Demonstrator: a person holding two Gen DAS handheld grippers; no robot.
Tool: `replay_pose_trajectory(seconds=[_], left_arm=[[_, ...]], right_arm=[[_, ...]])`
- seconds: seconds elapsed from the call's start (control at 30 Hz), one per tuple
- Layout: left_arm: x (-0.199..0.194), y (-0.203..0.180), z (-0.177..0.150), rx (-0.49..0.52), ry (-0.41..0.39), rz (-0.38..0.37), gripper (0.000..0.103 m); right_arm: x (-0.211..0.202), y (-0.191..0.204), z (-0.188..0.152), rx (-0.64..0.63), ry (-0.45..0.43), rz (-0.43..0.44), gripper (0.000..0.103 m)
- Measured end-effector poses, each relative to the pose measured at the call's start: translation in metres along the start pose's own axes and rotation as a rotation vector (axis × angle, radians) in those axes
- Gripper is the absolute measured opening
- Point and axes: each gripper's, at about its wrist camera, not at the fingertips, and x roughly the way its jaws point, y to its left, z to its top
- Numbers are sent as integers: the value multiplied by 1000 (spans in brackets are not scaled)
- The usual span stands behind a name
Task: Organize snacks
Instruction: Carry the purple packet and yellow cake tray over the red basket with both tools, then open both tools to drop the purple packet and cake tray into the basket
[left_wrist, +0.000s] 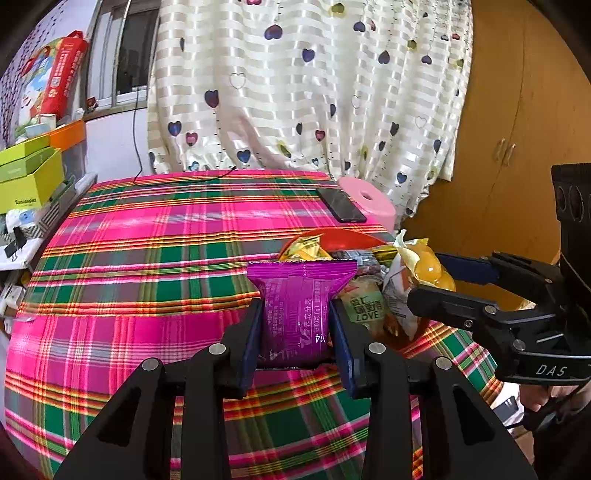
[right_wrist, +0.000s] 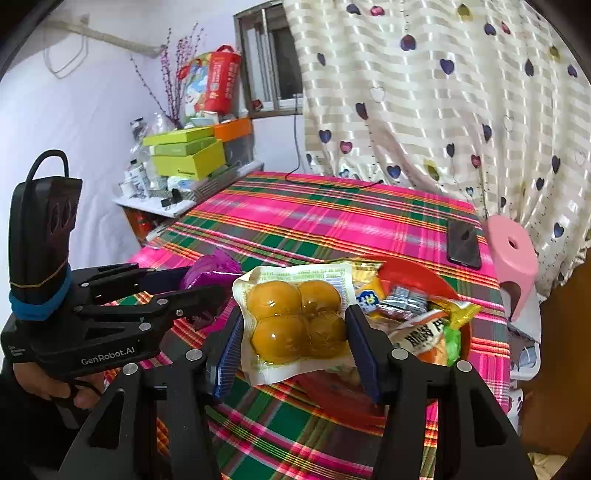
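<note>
Left gripper (left_wrist: 295, 332) level, pinching purple packet (left_wrist: 299, 306); right gripper (right_wrist: 295, 339) level, clamping yolk pack (right_wrist: 295, 317) beside red bowl (right_wrist: 417, 273).

Your left gripper (left_wrist: 295, 325) is clamping a purple snack packet (left_wrist: 297, 306) between its blue pads, holding it upright above the plaid tablecloth (left_wrist: 147, 258). To its right, your right gripper (left_wrist: 430, 277) is pinching a clear pack of yellow balls (left_wrist: 428, 267) over the red bowl (left_wrist: 343, 240) heaped with snacks. Beyond the bowl, a black phone (left_wrist: 341, 205) is lying beside a pink stool (left_wrist: 369, 203).
</note>
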Motion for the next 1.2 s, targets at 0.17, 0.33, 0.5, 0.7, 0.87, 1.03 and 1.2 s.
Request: replay_pose_trajectory(seconds=[0.17,0.33,0.5,0.7,0.87,1.03,1.2], left_arm=[[6,-9,4,16,10,-11,37],[14,-16,6,28,21,-22,37],[23,-22,9,39,34,-37,37],[34,-26,11,39,49,-53,37],[45,-25,10,26,69,-74,37],[55,-24,9,13,88,-92,37],[66,-27,10,17,105,-112,37]], right_arm=[[-3,-12,-3,20,-5,-13,53],[-5,-22,-5,37,-7,-28,53],[-5,-34,-7,56,-7,-44,53],[-3,-44,-9,72,-1,-59,53],[0,-50,-10,81,7,-70,53],[6,-59,-14,96,25,-79,53],[14,-66,-18,107,50,-87,53]])
